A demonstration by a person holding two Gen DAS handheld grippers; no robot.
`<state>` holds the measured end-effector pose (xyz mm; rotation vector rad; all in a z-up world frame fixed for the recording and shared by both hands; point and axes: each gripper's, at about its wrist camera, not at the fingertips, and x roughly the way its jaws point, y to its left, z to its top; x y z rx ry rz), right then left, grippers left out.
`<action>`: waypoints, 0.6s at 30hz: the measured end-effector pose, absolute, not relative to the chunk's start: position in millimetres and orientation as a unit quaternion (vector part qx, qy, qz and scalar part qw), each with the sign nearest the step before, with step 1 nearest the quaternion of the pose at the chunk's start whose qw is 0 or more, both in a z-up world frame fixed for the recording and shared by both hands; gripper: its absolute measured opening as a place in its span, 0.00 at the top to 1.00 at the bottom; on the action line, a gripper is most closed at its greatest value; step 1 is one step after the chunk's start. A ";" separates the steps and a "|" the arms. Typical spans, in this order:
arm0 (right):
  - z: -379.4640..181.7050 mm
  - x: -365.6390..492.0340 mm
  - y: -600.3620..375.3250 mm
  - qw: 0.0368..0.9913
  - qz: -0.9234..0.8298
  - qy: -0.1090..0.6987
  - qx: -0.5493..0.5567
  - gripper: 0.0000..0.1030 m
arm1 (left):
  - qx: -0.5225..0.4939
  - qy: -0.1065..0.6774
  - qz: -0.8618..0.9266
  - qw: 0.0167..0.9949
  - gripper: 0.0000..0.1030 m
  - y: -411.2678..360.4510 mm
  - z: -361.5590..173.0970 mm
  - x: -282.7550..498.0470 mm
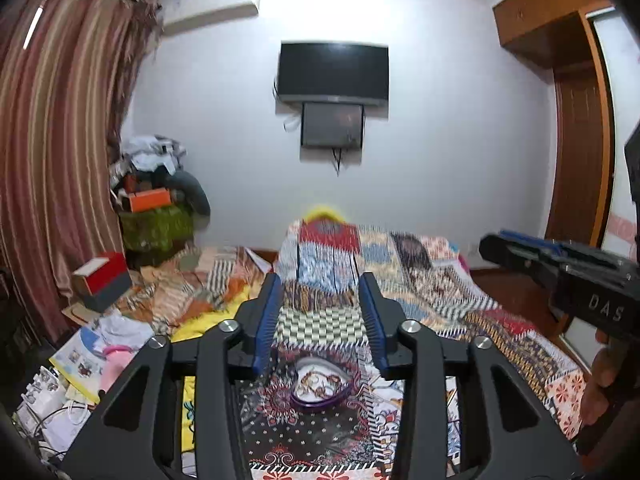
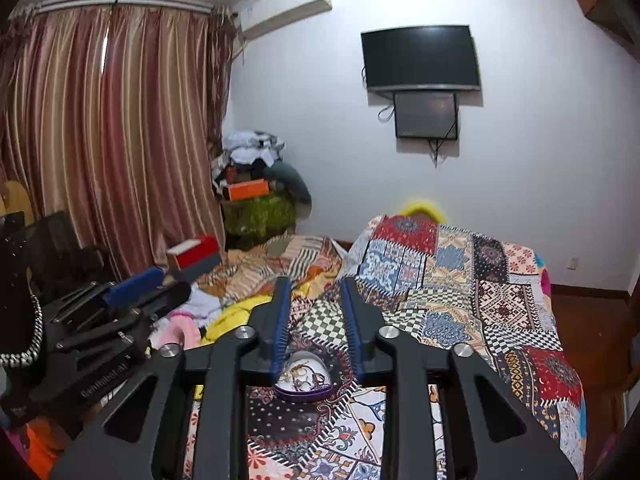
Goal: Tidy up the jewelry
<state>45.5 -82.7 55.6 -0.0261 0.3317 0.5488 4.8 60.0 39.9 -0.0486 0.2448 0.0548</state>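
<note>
Patchwork bedspread (image 2: 460,280) carries one jewelry dish (image 2: 304,378); left gripper (image 1: 320,316), right gripper (image 2: 316,312) both released

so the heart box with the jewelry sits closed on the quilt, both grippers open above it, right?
Not quite: the heart box is open, not closed. Both wrist views show its white inside with tangled jewelry lying uncovered. The rest holds: it sits on the quilt, and the left gripper and right gripper are both open above it.
</note>
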 end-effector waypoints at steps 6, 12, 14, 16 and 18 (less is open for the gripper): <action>57.9 24.7 -90.7 0.959 0.249 0.133 0.002 0.40 | -0.032 0.084 0.027 0.996 0.44 62.9 57.6 -24.9; 59.4 8.8 -93.1 0.967 0.232 0.101 -0.005 0.14 | -0.028 0.063 0.052 0.996 0.04 59.7 62.1 -41.5; 58.9 4.2 -93.8 0.969 0.228 0.096 -0.007 0.11 | -0.026 0.059 0.059 0.996 0.01 58.4 62.4 -44.7; 57.9 1.8 -94.3 0.969 0.227 0.095 -0.009 0.10 | -0.023 0.058 0.061 0.996 0.01 56.6 62.0 -46.9; 56.6 1.6 -96.4 0.970 0.225 0.097 -0.007 0.08 | -0.019 0.060 0.063 0.996 0.01 54.3 61.6 -48.3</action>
